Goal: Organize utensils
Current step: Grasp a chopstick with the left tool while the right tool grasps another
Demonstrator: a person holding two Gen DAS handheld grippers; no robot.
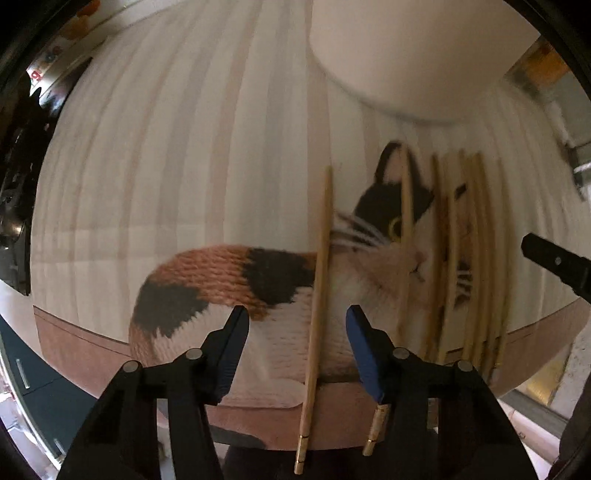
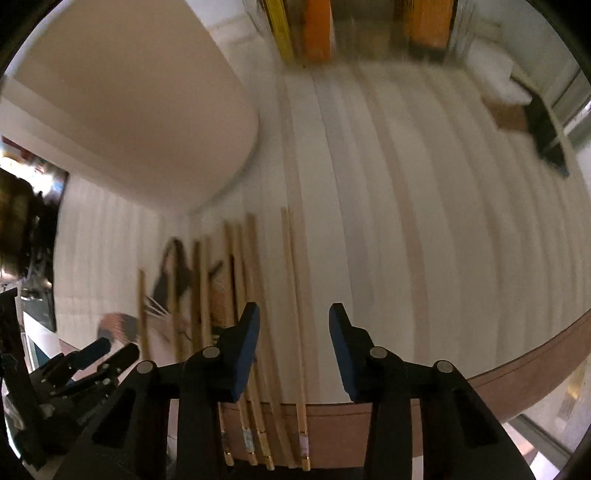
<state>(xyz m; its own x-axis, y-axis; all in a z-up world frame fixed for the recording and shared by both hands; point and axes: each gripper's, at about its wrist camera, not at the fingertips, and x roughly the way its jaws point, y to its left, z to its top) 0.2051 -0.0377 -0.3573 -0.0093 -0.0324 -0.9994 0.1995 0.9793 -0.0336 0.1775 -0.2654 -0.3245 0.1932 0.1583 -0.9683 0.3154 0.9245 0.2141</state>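
Several wooden chopsticks lie side by side on a striped placemat with a calico cat picture point(image 1: 229, 280). In the left wrist view one chopstick point(image 1: 320, 280) lies between the fingers of my open left gripper point(image 1: 297, 332), apart from both. A blurred bunch of chopsticks point(image 1: 469, 258) lies to its right. In the right wrist view my right gripper point(image 2: 294, 339) is open and empty over the mat; one chopstick point(image 2: 293, 314) runs between its fingers and the bunch point(image 2: 236, 295) lies left. The left gripper point(image 2: 99, 354) shows at lower left.
A large white round container point(image 1: 413, 55) stands on the mat behind the chopsticks, also in the right wrist view point(image 2: 129, 110). Orange and yellow items point(image 2: 317, 29) stand at the far edge. The mat's brown border point(image 2: 517, 369) and table edge run close below both grippers.
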